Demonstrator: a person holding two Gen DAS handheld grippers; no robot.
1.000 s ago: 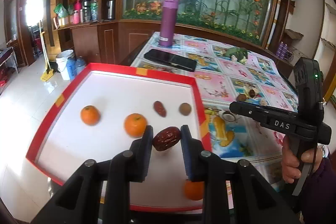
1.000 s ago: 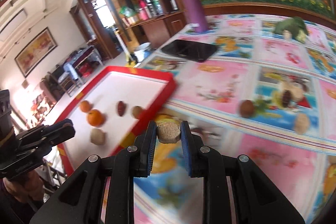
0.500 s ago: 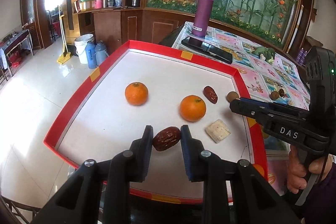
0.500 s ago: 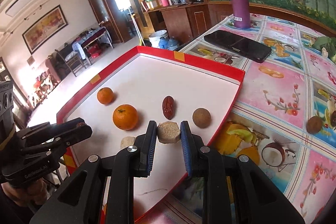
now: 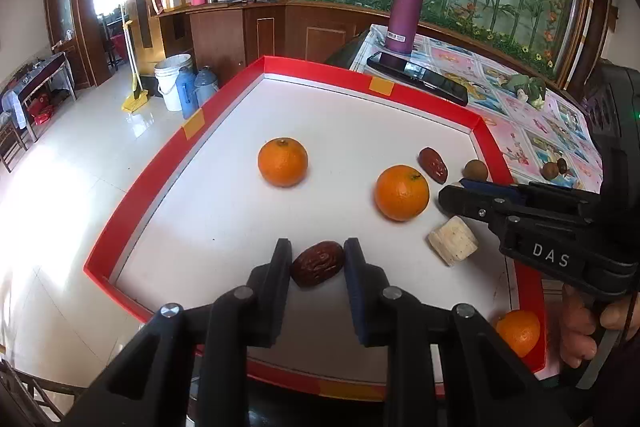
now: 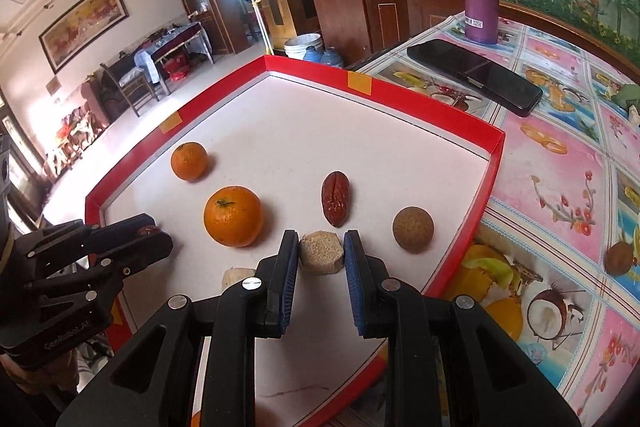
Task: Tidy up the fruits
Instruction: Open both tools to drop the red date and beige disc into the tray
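Fruit lies on a shallow red-rimmed white tray [image 5: 224, 119] at the edge of a table under a pink picture-printed cloth [image 6: 560, 187]. Two round oranges [image 5: 282, 161] sit on the white floor, well apart, with a wrinkled red date [image 6: 336, 198] and a small brown round fruit [image 6: 413, 229] farther right. Over the tray, the left gripper [image 5: 317, 263] is clamped on a dark red date [image 5: 317, 263], and the right gripper [image 6: 321, 251] pinches a pale tan crumbly block [image 6: 321, 251].
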